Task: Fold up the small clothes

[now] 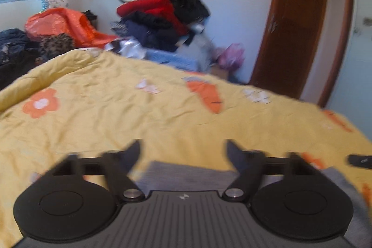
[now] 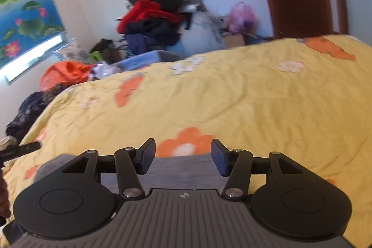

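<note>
A grey garment (image 1: pixel 183 174) lies flat on the yellow flowered quilt (image 1: pixel 104 108), just under and in front of my left gripper (image 1: pixel 183 148). That gripper stands wide open above the cloth with nothing between its pads. In the right wrist view the same grey garment (image 2: pixel 183 169) shows below my right gripper (image 2: pixel 183 155), which is partly open and holds nothing. Most of the garment is hidden behind the gripper bodies. A dark tip of the right gripper (image 1: pixel 359 160) shows at the right edge, and one of the left gripper (image 2: pixel 21 149) at the left edge.
Past the bed's far edge, a tall pile of dark and red clothes (image 1: pixel 162 15) leans on the wall. An orange bag (image 1: pixel 62 24) and dark clothing (image 1: pixel 14 43) lie at the left. A wooden door (image 1: pixel 295 24) and a pink bag (image 1: pixel 232 55) are at the right.
</note>
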`<state>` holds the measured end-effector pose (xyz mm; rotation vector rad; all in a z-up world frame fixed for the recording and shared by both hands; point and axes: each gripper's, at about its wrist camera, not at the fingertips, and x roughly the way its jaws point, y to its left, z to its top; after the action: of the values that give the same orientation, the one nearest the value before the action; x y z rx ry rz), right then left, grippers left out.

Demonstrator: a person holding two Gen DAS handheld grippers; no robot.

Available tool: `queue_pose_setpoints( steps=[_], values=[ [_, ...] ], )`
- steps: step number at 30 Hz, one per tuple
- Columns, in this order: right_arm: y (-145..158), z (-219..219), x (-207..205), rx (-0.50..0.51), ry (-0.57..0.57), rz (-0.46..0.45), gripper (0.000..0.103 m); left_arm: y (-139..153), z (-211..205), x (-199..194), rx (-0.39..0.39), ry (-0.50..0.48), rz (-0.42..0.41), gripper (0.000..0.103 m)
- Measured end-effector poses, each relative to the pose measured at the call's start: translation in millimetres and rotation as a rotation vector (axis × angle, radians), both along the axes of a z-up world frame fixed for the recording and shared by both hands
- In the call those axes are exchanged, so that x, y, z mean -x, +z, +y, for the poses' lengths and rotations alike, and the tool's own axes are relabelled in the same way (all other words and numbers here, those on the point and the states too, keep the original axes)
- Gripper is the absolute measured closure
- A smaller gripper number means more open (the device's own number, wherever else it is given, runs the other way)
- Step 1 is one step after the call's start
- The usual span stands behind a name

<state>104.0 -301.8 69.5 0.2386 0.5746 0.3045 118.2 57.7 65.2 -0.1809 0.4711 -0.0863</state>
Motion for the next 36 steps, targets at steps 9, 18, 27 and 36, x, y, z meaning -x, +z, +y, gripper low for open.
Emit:
queue_pose_setpoints(
  steps=[9, 18, 27, 36],
  values=[
    [-55, 54, -19, 0.293, -0.011, 0.073, 0.015, -63, -44, -39, -0.167, -0.053, 0.226, 0.006],
    [-46, 51, -7, 0.263, -0.073, 0.084, 0.013, -65, -51, -46, -0.217, -0.057, 0.248, 0.000],
    [-54, 54, 45, 0.251, -0.003, 0.042, 0.000, -65, -54, -43, -0.219, -0.051, 0.246, 0.000],
    [-55, 49, 40, 0.208, -0.003, 0.047, 0.000, -38, -49, -3, -0.166, 0.024, 0.214, 0.000]
  ],
)
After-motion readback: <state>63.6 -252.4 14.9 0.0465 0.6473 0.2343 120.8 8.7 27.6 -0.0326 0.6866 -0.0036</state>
